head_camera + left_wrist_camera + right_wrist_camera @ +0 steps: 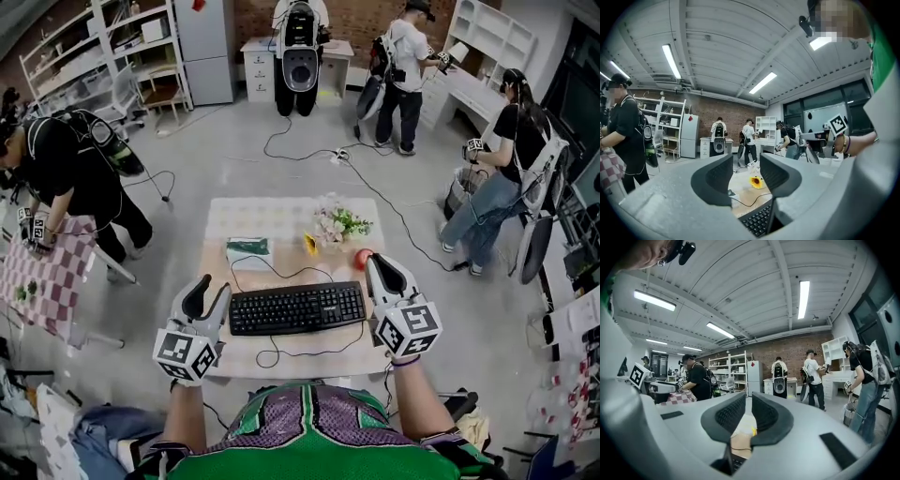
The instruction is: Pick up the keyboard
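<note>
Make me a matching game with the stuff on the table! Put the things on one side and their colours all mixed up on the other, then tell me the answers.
Things:
1. keyboard
2. sunflower
3. little ball
4. flat packet

Colours:
A. red
B. green
C. black
D. yellow

Right pairs: 1-C, 2-D, 3-A, 4-B.
</note>
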`<action>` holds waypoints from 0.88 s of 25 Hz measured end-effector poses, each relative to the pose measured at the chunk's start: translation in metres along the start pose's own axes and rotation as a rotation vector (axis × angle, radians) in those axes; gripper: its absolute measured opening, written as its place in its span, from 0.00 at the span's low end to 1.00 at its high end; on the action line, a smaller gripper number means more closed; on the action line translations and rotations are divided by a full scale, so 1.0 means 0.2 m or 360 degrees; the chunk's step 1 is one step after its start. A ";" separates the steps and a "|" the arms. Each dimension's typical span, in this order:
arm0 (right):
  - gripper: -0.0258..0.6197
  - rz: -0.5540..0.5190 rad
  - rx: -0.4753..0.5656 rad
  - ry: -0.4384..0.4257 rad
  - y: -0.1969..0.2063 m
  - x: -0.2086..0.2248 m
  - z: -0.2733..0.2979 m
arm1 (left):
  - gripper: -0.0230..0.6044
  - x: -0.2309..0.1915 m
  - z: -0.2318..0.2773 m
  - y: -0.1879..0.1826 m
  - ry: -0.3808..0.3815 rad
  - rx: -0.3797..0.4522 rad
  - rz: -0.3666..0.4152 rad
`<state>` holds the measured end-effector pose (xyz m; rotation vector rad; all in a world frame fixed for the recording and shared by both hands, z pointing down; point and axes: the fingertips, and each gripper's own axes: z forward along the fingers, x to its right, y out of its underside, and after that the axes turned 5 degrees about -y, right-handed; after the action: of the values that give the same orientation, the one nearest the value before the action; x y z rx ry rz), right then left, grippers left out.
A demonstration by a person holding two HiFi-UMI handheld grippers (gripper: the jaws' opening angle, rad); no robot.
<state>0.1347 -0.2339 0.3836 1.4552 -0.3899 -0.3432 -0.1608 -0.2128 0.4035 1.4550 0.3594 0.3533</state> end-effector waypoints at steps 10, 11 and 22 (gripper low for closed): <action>0.49 0.0005 -0.0242 -0.0175 0.20 0.00 0.11 | 0.48 -0.01 0.05 0.12 0.0007 -0.0096 -0.0016; 0.49 0.0015 -0.0263 -0.0178 0.23 0.01 0.12 | 0.48 -0.02 0.06 0.14 0.0006 -0.0115 -0.0030; 0.49 0.0270 -0.0628 -0.0223 0.70 0.24 0.15 | 0.48 -0.05 0.15 0.54 -0.0032 -0.0418 -0.0154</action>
<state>0.1629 -0.2708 0.5280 1.0084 -0.5233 -0.3630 -0.1575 -0.2343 0.5132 1.1792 0.3521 0.2955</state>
